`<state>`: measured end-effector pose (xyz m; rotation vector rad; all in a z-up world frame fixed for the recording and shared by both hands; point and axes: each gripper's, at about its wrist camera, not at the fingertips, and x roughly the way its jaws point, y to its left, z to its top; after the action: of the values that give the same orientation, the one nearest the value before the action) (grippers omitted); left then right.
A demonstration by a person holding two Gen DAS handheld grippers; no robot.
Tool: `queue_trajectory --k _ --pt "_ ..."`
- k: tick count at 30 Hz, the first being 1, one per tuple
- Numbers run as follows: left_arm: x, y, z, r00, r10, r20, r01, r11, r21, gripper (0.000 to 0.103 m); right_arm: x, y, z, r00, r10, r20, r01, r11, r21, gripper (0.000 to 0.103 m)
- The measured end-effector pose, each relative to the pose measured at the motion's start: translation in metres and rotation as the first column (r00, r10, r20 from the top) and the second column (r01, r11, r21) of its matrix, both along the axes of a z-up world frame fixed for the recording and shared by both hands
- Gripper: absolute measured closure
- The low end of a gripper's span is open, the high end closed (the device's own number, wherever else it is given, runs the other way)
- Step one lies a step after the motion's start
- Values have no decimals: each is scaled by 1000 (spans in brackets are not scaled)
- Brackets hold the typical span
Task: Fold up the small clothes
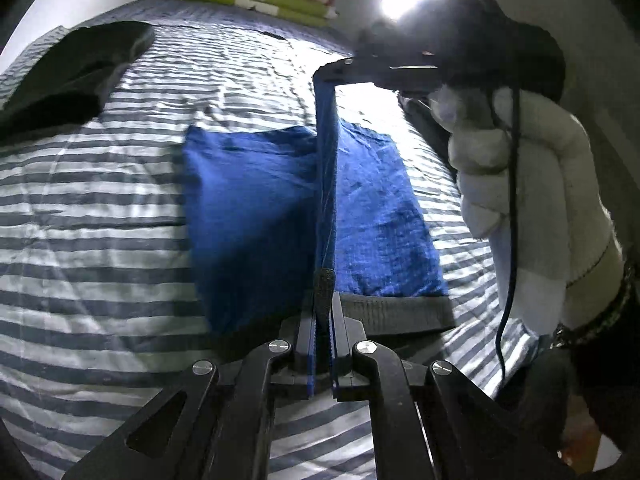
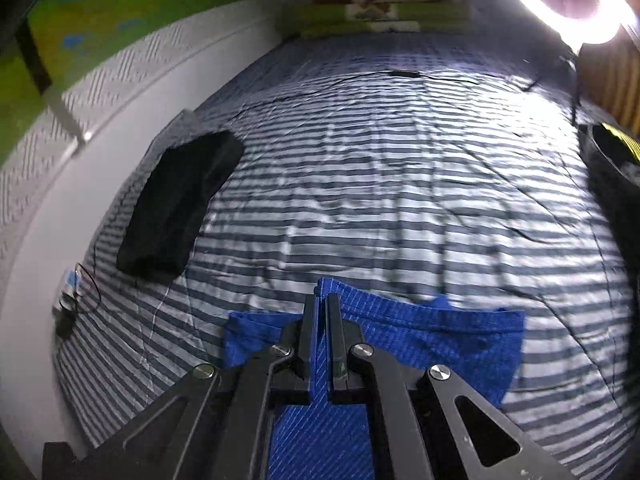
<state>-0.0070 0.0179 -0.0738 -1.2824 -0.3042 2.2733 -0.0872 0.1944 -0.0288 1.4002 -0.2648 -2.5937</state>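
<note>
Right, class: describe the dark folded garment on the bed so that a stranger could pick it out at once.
Start from the striped bed sheet that fills the view, then look toward its left edge along the white wall. There lies the black folded garment, flat and alone. Unlike the blue garment, it is black and no tool holds it.

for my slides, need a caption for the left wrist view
Both grippers pinch a blue garment's edge taut above the striped bedsheet.
</note>
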Motion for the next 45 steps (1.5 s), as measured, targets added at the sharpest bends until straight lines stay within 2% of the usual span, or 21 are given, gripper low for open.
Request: queue_trajectory --k 6,11,16,17,18,19,20,21,23,26,31,33,35,38,41,42,45 --pt "7 -32 -10 998 49 29 -50 999 21 99 -16 -50 -13 999 41 26 -42 997 57 100" --pt "11 -38 -16 995 63 75 -66 997 38 99 -24 -77 -29 997 57 57 -63 992 113 100" --pt "20 -33 -13 997 26 68 -27 999 25 95 -24 -104 -48 990 104 101 -119 979 168 100" --pt "22 -30 -12 997 9 71 -10 1000 10 91 -23 -109 -52 985 129 117 -148 975 163 100" --pt "24 -27 -12 997 -9 78 9 1000 -6 73 -22 -113 -55 980 148 130 -169 972 166 98" --pt "28 -25 -11 997 -18 78 19 1000 -18 51 -22 -115 -55 979 156 135 -178 970 168 91" --pt "31 -25 -7 998 -17 62 18 1000 -23 44 -20 -116 -53 976 170 135 -190 970 152 86" --pt "35 -27 -1 999 -11 31 12 999 -32 40 -16 -111 -47 976 181 118 -194 975 107 78" --pt "40 -32 15 999 0 -32 -2 999 -49 40 -8 -97 -31 982 175 77 -179 983 50 74" --pt "36 -50 35 994 53 -91 -56 998 -27 39 7 -60 -3 989 149 25 -149 989 -14 74" --pt "-1 -58 48 986 135 -98 -136 991 -1 39 51 20 21 999 26 -41 -28 999 -34 74" --pt "-27 -53 51 986 130 -101 -131 991 3 39 67 48 17 999 -18 -36 15 998 -69 74" --pt "-52 -32 48 993 77 -85 -77 997 4 39 79 68 9 998 -52 -26 49 994 -93 74" --pt "-79 -10 39 994 92 -57 -94 995 -33 39 92 88 -11 996 -86 11 87 987 -132 74" --pt "-101 6 14 998 52 47 -54 998 24 39 105 97 -33 995 -82 54 92 969 -229 74" --pt "-103 10 7 997 47 66 -48 999 13 39 109 97 -40 995 -74 69 89 965 -247 74" --pt "-116 21 -17 995 79 66 -70 989 -131 40 125 90 -64 991 -35 126 65 969 -240 74"
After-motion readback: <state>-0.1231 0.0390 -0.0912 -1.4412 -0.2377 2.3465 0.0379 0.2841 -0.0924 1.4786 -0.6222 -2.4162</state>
